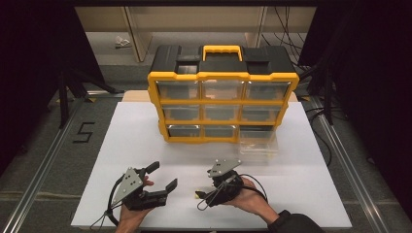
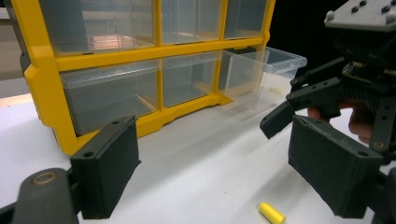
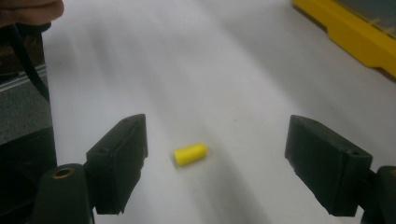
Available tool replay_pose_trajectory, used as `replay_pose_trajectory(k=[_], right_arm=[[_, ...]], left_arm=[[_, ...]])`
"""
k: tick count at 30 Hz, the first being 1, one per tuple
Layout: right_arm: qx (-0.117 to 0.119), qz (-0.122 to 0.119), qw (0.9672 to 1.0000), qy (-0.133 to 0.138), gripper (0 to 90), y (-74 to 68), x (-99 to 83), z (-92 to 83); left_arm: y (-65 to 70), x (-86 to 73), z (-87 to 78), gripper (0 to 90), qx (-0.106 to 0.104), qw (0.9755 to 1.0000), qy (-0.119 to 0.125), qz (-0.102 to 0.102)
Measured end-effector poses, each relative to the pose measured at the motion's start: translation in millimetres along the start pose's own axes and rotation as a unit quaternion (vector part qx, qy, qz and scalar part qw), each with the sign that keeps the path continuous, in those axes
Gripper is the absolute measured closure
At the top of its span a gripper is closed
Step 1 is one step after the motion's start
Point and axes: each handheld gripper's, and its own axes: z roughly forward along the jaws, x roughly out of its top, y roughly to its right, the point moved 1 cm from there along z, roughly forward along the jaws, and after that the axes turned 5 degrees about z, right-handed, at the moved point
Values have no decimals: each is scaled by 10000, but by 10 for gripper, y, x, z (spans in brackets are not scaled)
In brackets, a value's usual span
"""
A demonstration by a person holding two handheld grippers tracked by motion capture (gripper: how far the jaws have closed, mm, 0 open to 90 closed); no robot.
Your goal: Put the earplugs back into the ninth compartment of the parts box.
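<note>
Right gripper straddles yellow plug, untouched.

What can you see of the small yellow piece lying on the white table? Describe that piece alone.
The small yellow piece is a short, smooth cylinder with one rounded end, plastic or foam by its look. It lies on its side on the white table, between the right gripper's open jaws, untouched by them.

A white table bears a yellow drawer cabinet, a pulled-out clear drawer and a small yellow plug
</note>
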Motion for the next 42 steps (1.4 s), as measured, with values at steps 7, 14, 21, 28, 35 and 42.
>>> replay_pose_trajectory(k=[7, 14, 21, 28, 35, 42], right_arm=[[56, -145, 9995, -284, 259, -18, -52, 136], [130, -332, 9982, -476, 321, -32, -73, 225], [151, -413, 9973, -586, 380, -48, -77, 298], [180, -473, 9960, -743, 460, -104, -80, 400], [192, -541, 9952, -792, 559, -98, -83, 424], [233, -565, 9950, -785, 668, -90, -90, 411]], left_arm=[[-2, 0, -2, 160, -1, 10000, -1, -1], [-1, -2, 2, 160, -6, 10000, -5, -7], [0, -2, 2, 159, -11, 10000, -6, -9], [-1, -2, 1, 160, -9, 10000, -5, -10], [0, -2, 1, 160, -12, 10000, -8, -12], [1, -1, 0, 160, -7, 10000, -5, -7]])
